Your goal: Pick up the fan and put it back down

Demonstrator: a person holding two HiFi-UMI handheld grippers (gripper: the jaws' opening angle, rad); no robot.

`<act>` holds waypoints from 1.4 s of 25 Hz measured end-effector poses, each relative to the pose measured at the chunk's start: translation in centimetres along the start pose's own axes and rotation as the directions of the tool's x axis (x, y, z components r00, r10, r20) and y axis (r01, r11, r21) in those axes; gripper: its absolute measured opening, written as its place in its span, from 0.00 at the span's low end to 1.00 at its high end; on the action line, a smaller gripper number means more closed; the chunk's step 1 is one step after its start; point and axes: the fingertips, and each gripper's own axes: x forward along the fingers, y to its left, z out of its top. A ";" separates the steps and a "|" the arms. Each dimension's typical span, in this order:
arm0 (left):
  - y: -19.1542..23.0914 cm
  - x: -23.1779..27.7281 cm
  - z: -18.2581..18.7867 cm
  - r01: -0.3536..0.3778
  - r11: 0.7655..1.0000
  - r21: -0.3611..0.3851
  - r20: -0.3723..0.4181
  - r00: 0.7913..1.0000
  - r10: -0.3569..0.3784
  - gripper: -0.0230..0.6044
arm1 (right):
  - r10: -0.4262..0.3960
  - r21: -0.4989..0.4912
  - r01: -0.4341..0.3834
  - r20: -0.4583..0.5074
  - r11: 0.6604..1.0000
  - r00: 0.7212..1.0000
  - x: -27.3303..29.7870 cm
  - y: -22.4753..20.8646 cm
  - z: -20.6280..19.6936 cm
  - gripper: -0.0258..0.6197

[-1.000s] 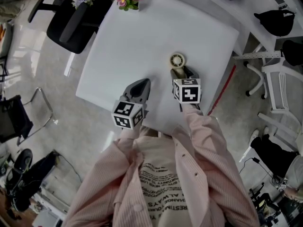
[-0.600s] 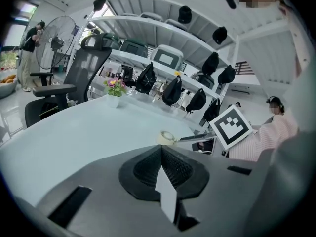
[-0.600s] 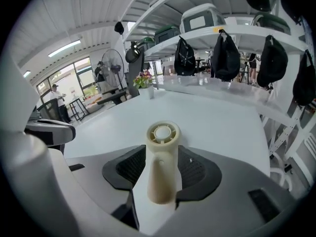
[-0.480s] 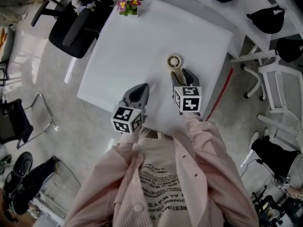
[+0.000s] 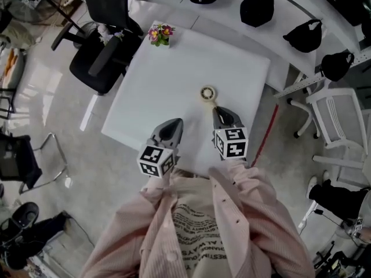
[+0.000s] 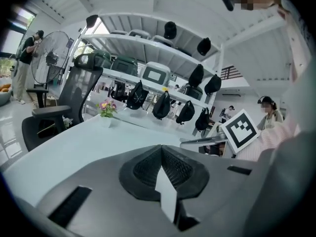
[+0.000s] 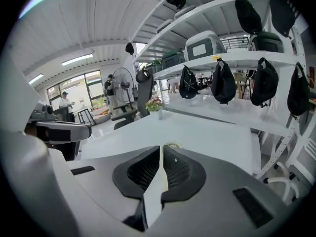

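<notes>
Hovering above white table (image 5: 174, 68) | right gripper (image 5: 217, 111) has just been closing, now clenched on nothing | small fan (image 5: 208, 93) lies on table just beyond its fingertips, stem toward them | left gripper (image 5: 175, 123) clenched, empty, farther away

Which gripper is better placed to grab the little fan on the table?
Right. The right gripper points at the fan just beyond its tips; its jaws have just been closing, nothing between them, and must reopen. The left gripper faces bare table.
</notes>
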 end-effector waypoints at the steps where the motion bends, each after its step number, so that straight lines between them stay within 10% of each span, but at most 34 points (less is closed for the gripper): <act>1: -0.2 -0.4 0.5 0.000 1.000 0.008 0.010 1.000 0.000 0.04 | 0.002 -0.001 -0.002 0.009 1.000 1.000 -0.7 0.0 0.3 0.07; 35: -2.6 -7.6 11.6 -0.081 0.989 0.128 0.305 0.951 0.038 0.04 | 0.067 0.011 -0.077 0.389 0.997 0.919 -13.9 -0.2 12.4 0.04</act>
